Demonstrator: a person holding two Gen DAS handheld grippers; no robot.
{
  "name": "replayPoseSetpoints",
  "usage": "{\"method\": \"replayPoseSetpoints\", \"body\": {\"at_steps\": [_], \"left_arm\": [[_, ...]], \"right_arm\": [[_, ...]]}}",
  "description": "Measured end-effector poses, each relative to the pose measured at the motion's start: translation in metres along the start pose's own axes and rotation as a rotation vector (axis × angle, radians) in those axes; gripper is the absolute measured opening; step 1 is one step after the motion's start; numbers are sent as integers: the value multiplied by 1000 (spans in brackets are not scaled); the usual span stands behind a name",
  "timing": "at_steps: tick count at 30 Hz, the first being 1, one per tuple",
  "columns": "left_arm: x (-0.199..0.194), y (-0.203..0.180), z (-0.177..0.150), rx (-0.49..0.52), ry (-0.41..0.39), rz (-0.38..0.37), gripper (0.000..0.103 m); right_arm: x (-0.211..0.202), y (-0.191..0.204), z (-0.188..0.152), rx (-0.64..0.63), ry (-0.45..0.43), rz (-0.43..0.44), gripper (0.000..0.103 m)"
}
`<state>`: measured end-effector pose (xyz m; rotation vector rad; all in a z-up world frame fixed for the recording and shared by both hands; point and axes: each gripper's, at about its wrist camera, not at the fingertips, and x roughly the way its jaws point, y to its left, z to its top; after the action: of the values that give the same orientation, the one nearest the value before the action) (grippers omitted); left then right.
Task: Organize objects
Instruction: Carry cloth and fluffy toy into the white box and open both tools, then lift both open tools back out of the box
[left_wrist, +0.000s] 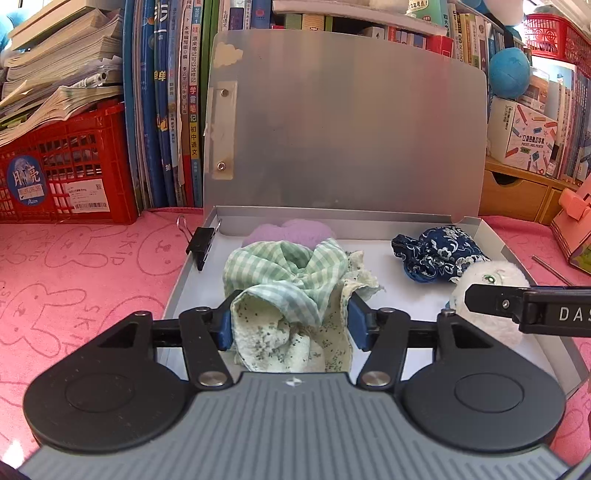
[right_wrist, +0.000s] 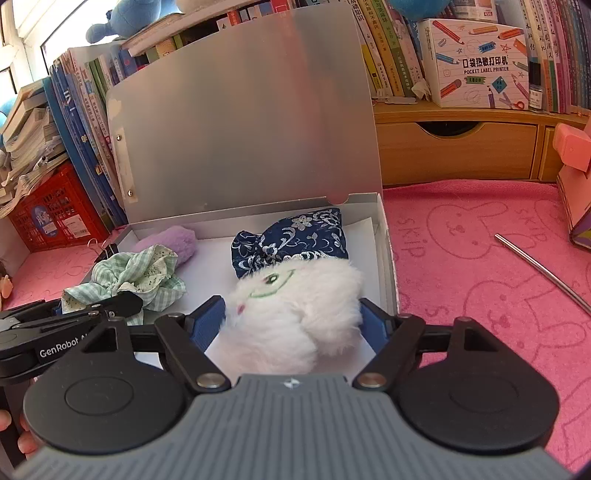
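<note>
Grey box (left_wrist: 495, 240), lid propped open, takes soft items – purple puff (left_wrist: 291, 230) and blue floral pouch (left_wrist: 436, 254) lie at back. Left gripper (left_wrist: 291, 321) pinches green gingham cloth (left_wrist: 288, 273) over box floor; right gripper (right_wrist: 291, 321) clamps white plush (right_wrist: 295, 310) near right wall – both apparently for placing inside

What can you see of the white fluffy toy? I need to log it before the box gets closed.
The white fluffy toy is a rounded plush of long, soft-looking white fur, with a green stitched eye and smile and a small pink mark. It lies inside the open grey box, near its right wall, on the white floor. The right gripper has its blue pads pressed into the fur on both sides. A navy floral fabric pouch lies just behind it, seemingly touching. Its underside is hidden.
</note>
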<state>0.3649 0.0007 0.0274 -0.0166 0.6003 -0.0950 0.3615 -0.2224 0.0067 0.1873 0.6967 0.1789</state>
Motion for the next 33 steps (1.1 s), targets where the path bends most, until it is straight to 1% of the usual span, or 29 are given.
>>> {"method": "replayPoseSetpoints", "body": {"at_steps": [2, 3, 10, 16, 21, 25, 28, 33], "left_arm": [[-6, 2, 2, -12, -12, -5, 78], [-10, 3, 3, -19, -15, -6, 79], [-47, 8, 7, -34, -51, -35, 84], [-92, 11, -2, -31, -70, -77, 86], [-133, 9, -22, 3, -93, -115, 89], [-166, 8, -42, 12, -104, -152, 90], [-189, 7, -59, 28, -125, -167, 91], [-219, 10, -85, 50, -140, -183, 96]], "right_arm": [[-4, 1, 0, 0, -7, 0, 86], [-8, 2, 0, -1, -12, 1, 86], [-44, 8, -3, -25, -57, 2, 86], [-87, 17, -15, -63, -94, 26, 87], [-125, 26, -37, -116, -122, 48, 87], [-155, 30, -58, -149, -138, 79, 88], [-173, 32, -73, -160, -147, 98, 88], [-197, 33, -97, -186, -163, 100, 89]]}}
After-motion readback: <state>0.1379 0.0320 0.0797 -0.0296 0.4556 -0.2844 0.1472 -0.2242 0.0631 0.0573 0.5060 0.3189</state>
